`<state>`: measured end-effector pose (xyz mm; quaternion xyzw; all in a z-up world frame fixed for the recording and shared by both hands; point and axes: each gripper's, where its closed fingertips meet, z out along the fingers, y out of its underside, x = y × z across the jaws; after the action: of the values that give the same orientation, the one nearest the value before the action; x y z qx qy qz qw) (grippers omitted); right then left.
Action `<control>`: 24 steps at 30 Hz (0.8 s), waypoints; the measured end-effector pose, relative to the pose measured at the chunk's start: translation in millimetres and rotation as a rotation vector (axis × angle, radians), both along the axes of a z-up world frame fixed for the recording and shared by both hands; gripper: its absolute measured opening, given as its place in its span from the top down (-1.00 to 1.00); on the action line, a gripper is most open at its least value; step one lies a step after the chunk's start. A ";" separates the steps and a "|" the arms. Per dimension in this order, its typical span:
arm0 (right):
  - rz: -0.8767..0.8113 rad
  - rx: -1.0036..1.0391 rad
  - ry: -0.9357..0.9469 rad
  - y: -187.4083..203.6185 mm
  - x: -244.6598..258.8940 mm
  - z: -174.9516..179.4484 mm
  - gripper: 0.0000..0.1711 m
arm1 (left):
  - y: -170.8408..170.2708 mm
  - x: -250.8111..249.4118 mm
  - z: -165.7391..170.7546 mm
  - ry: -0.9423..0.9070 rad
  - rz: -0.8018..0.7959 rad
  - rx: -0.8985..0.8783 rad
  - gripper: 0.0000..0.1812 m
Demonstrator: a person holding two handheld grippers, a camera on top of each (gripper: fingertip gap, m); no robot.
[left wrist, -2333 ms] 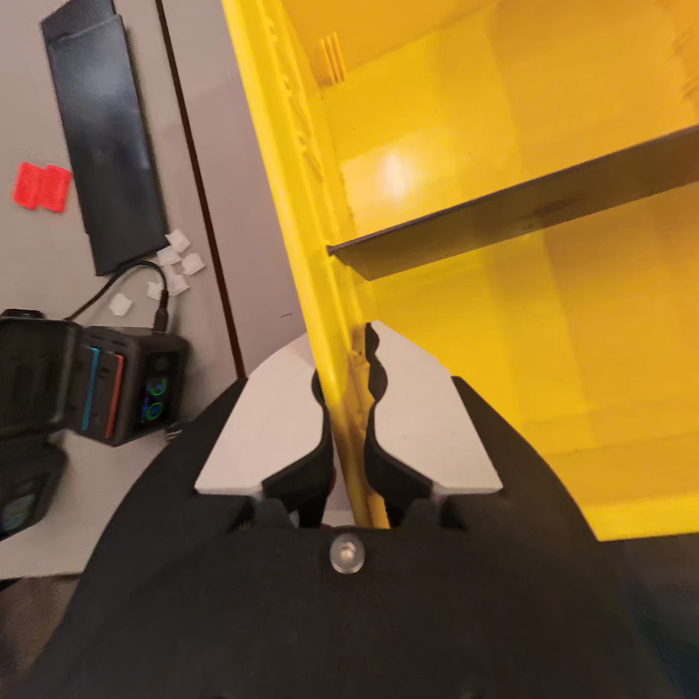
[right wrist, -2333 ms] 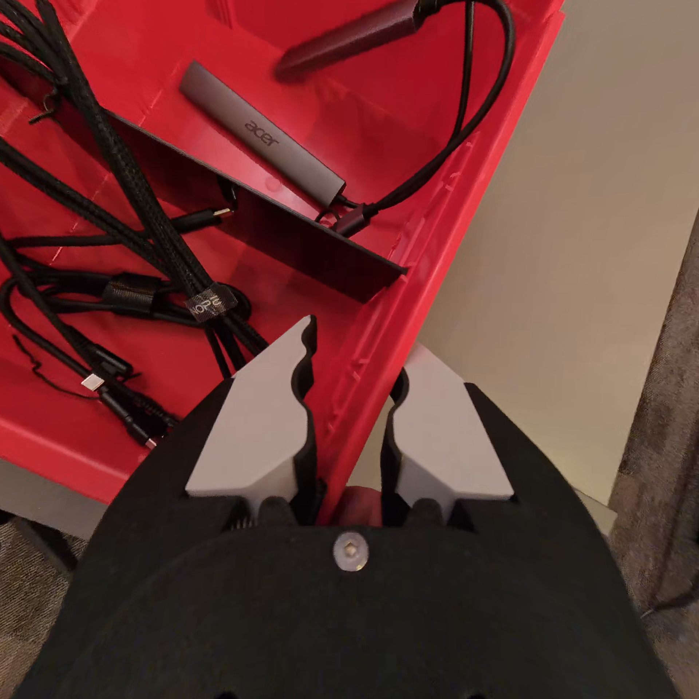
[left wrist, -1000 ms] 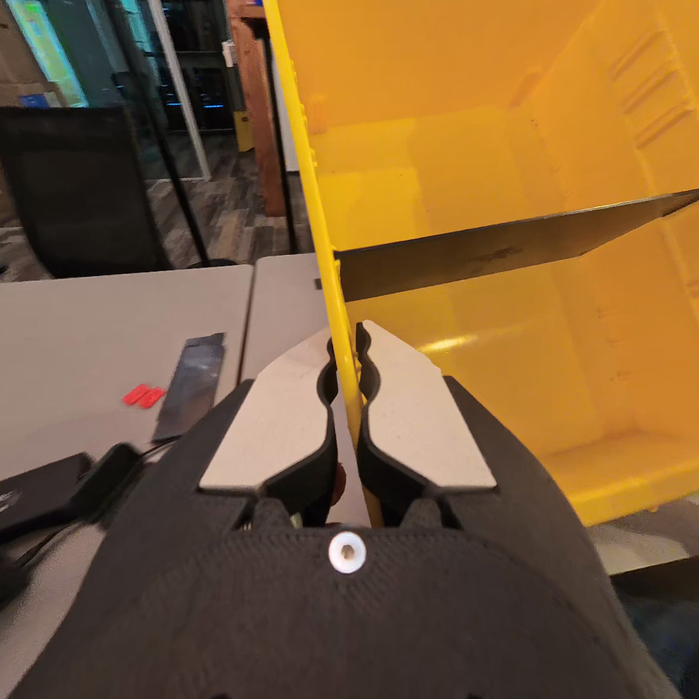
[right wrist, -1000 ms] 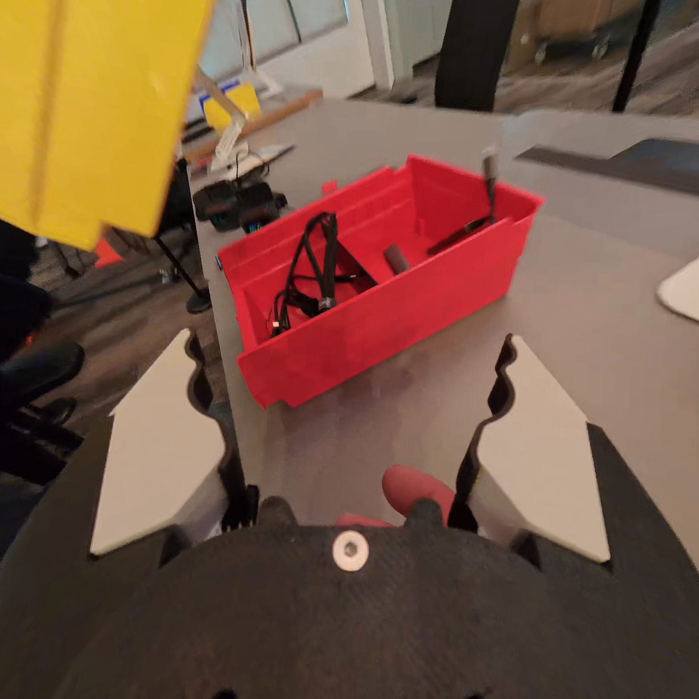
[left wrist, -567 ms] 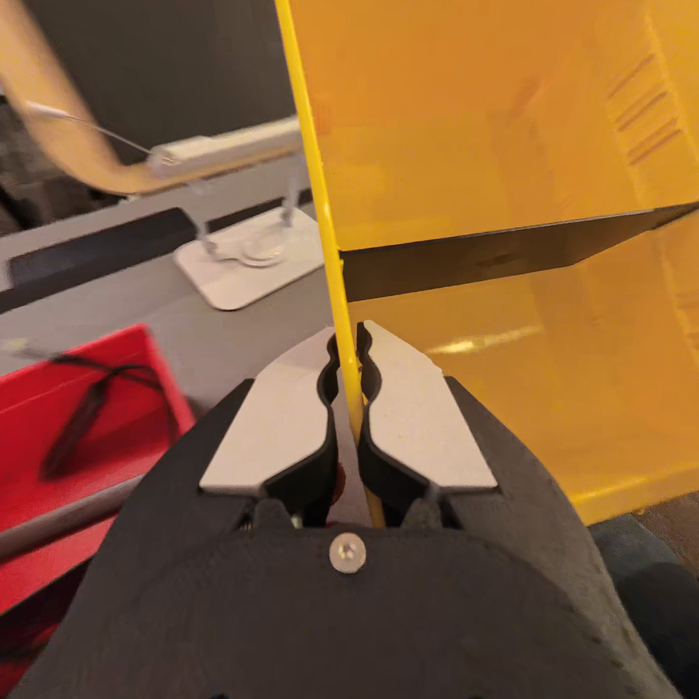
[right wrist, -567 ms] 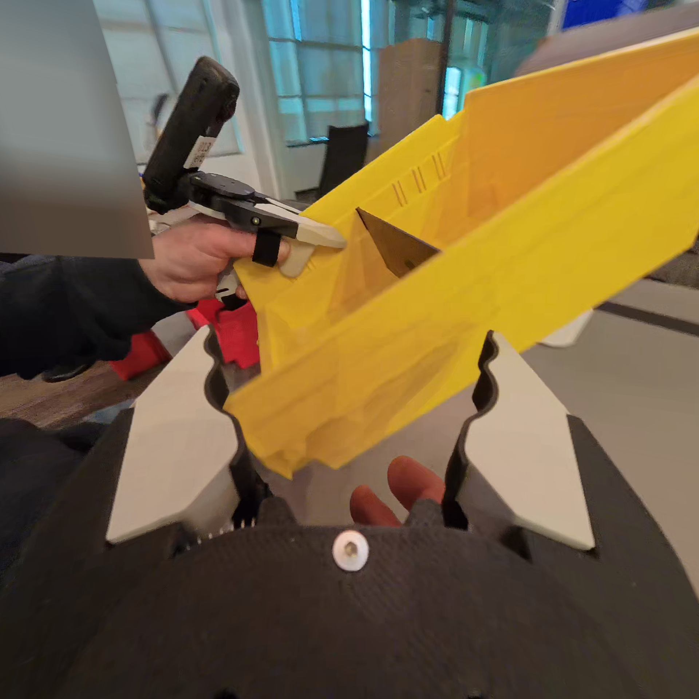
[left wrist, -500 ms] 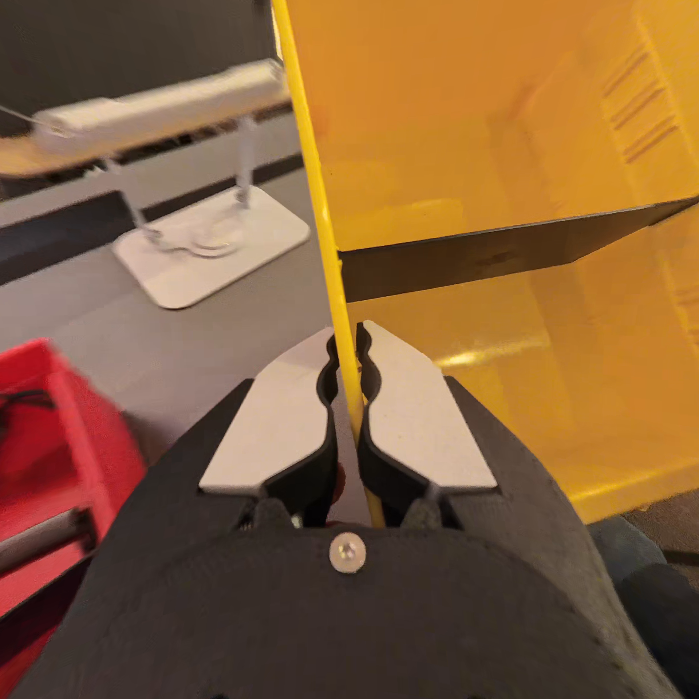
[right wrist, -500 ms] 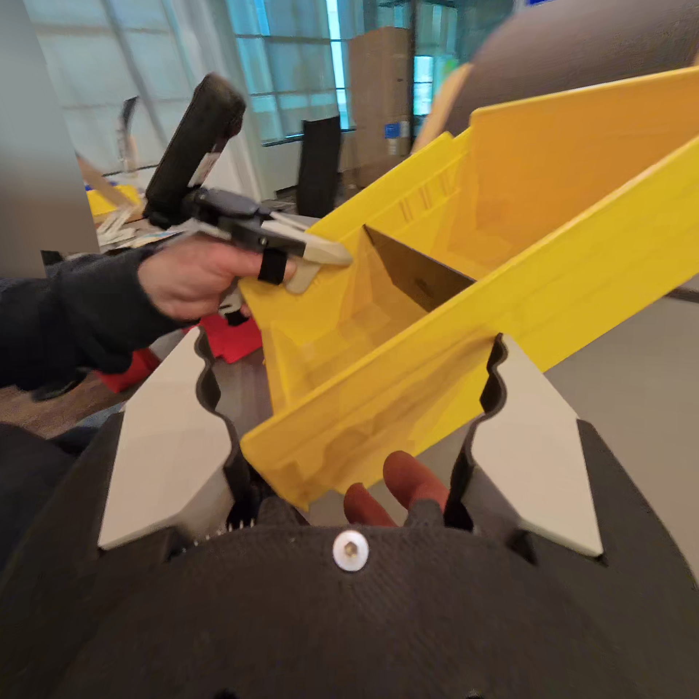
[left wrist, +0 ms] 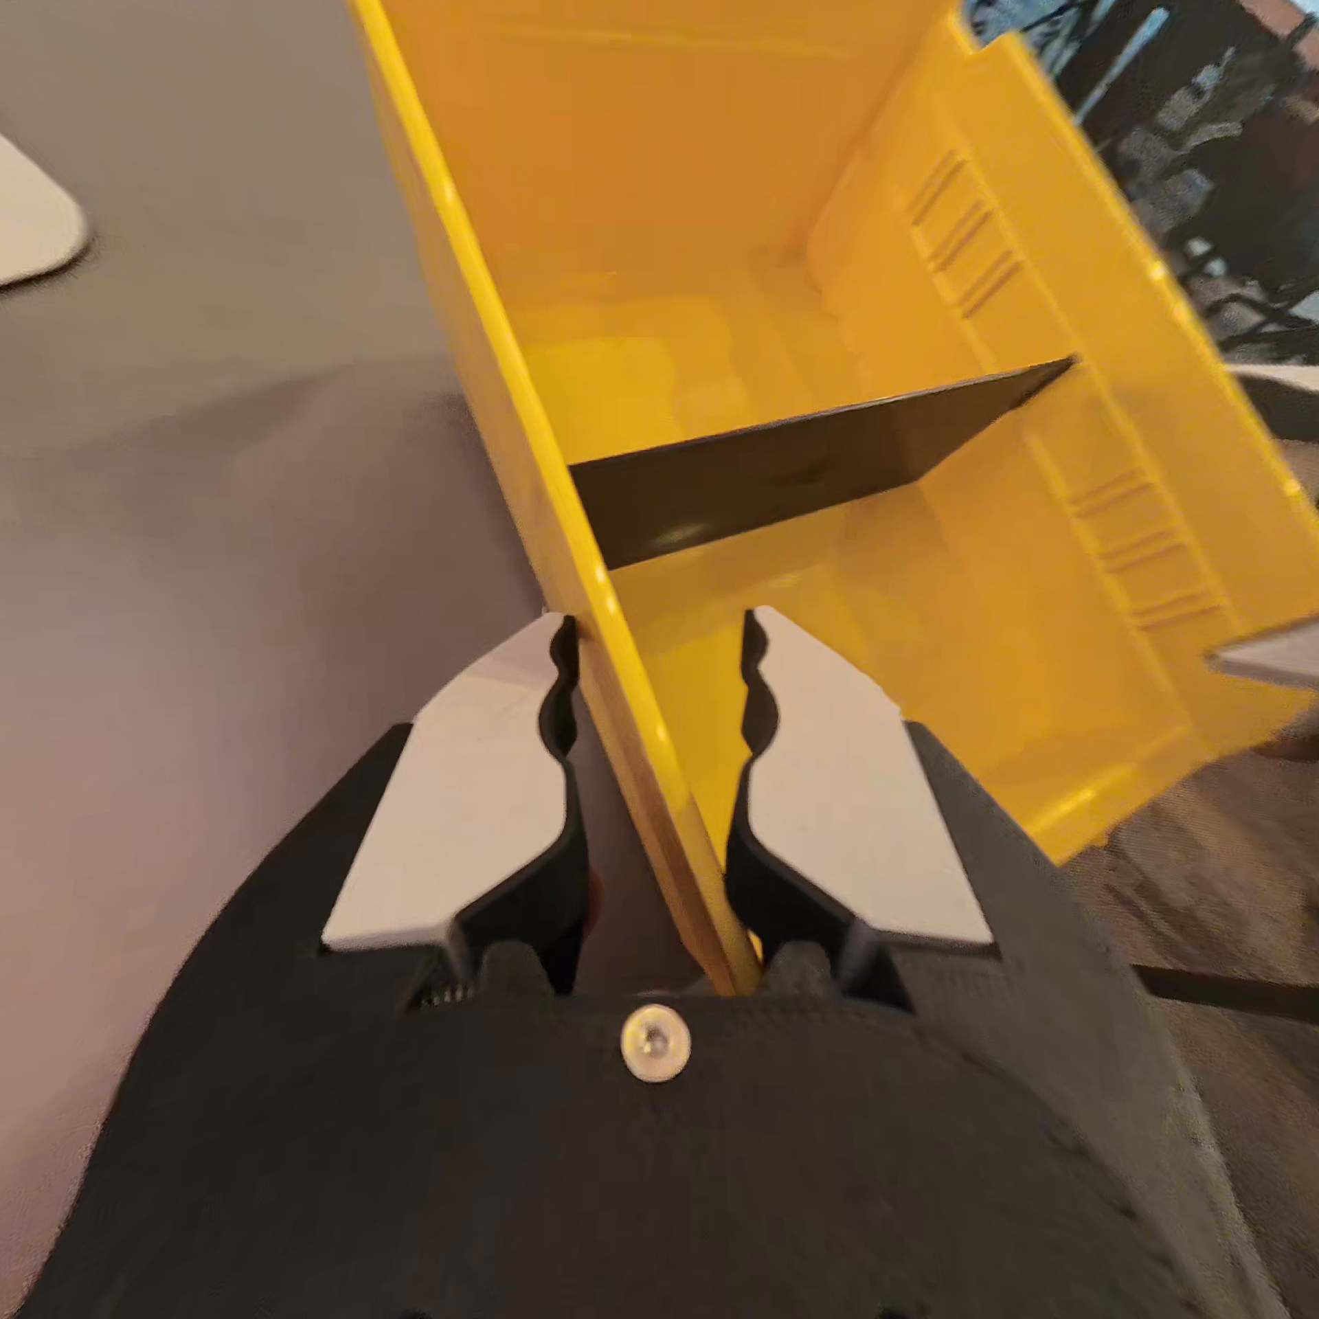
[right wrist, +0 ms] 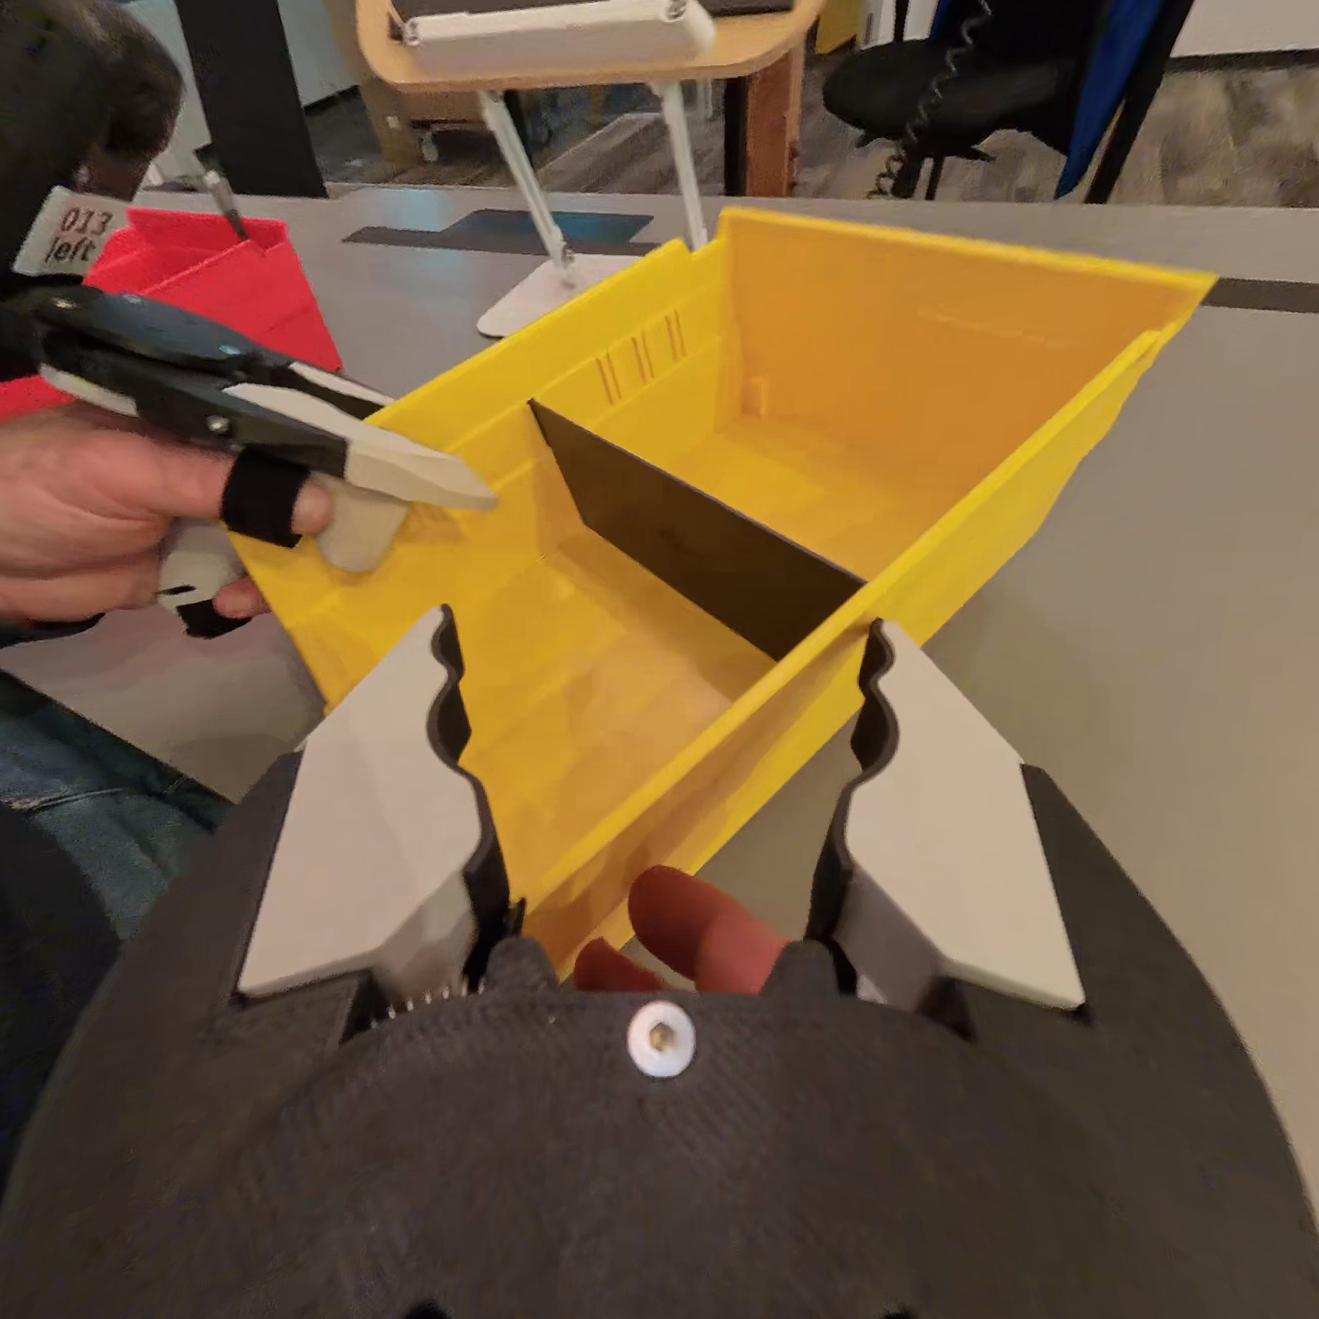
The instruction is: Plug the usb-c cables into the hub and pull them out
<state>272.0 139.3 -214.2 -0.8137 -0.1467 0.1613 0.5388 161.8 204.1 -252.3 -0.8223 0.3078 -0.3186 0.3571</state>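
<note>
An empty yellow bin (right wrist: pixel 892 321) with a black divider (right wrist: pixel 699 542) sits on the grey table (right wrist: pixel 1178 571). My left gripper (left wrist: pixel 657 624) is open, and the bin's side wall (left wrist: pixel 642 749) passes between its fingers. The right wrist view shows it (right wrist: pixel 428 524) straddling the bin's left wall, held by a hand (right wrist: pixel 93 514). My right gripper (right wrist: pixel 657 628) is open, with the bin's near wall between its fingers. A red bin (right wrist: pixel 214 285) stands at the back left with a dark piece sticking up from it. The cables and hub inside it are hidden.
A white stand base (right wrist: pixel 528 300) sits on the table behind the yellow bin and also shows in the left wrist view (left wrist: pixel 28 228). The bin's near corner (left wrist: pixel 1070 835) hangs over the table's front edge above carpet. Chairs and a wooden desk stand beyond the table.
The yellow bin has come down from the air onto the table. My left gripper has opened around its wall. My right gripper has moved in so that the near wall lies between its open fingers.
</note>
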 end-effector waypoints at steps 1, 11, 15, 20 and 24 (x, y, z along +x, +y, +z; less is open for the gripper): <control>-0.014 -0.001 0.002 2.3 6.0 -2.1 -0.19 | -2.6 4.0 -2.1 -0.012 -0.016 -0.023 0.44; -0.148 -0.051 -0.248 9.0 51.5 -16.5 0.40 | -39.6 -26.6 53.6 -0.091 -0.166 0.021 0.27; -0.192 -0.057 -0.383 13.3 70.6 -17.6 0.52 | -44.6 -100.0 92.5 0.081 -0.157 0.228 0.29; -0.228 -0.040 -0.561 18.2 97.6 -18.4 0.63 | -18.2 -258.5 137.6 0.333 0.152 0.448 0.33; -0.246 -0.035 -0.582 20.5 112.8 -17.6 0.71 | -7.4 -403.2 123.8 0.528 0.448 0.406 0.30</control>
<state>384.8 159.8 -231.8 -0.8466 -0.1922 -0.1421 0.4756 -241.4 196.7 -128.5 -0.8353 0.2589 0.0565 0.4817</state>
